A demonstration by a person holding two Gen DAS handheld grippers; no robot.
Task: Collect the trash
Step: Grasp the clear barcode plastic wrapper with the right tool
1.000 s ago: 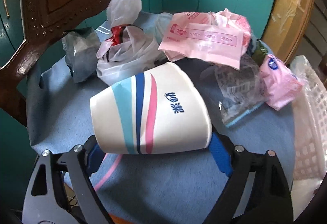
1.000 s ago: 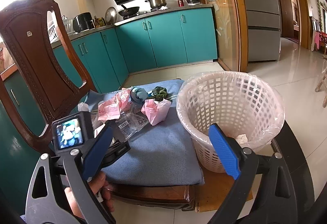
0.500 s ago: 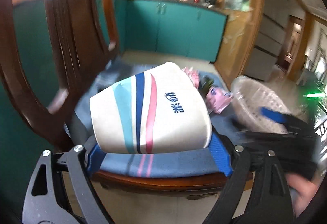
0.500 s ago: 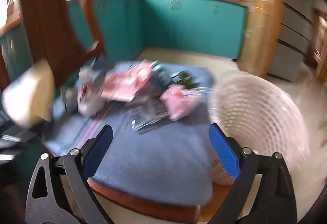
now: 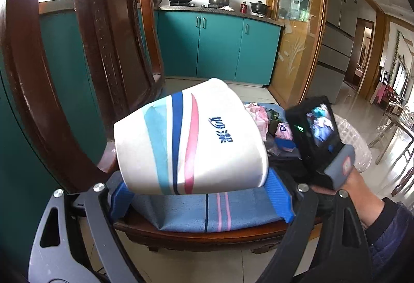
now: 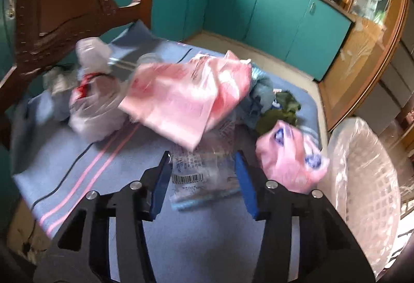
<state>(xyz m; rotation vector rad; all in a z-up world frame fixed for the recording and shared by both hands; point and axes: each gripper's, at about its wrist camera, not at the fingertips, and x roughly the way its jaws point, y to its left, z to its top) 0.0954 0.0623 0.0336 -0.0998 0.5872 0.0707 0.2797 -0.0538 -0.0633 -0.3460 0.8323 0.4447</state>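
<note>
While the left hand-held gripper (image 5: 199,192) was raised in front of the wooden chair (image 5: 31,91), its blue pads clamped a white paper cup (image 5: 189,138) striped teal, navy and pink, held on its side clear of the blue cushion (image 5: 207,213). To its right a hand (image 5: 359,195) gripped the other tool over the seat. In the right wrist view, the litter lay on the cushion: a knotted grey-white bag (image 6: 90,99) at left, a large pink wrapper (image 6: 186,97) mid-seat, a clear barcoded packet (image 6: 201,174), a small pink pack (image 6: 289,156). The right hand-held gripper (image 6: 204,184) had just been closing, jaws narrowed with the clear packet between them; contact could not be told through blur. A lined white basket (image 6: 367,179) stood at far right.
</note>
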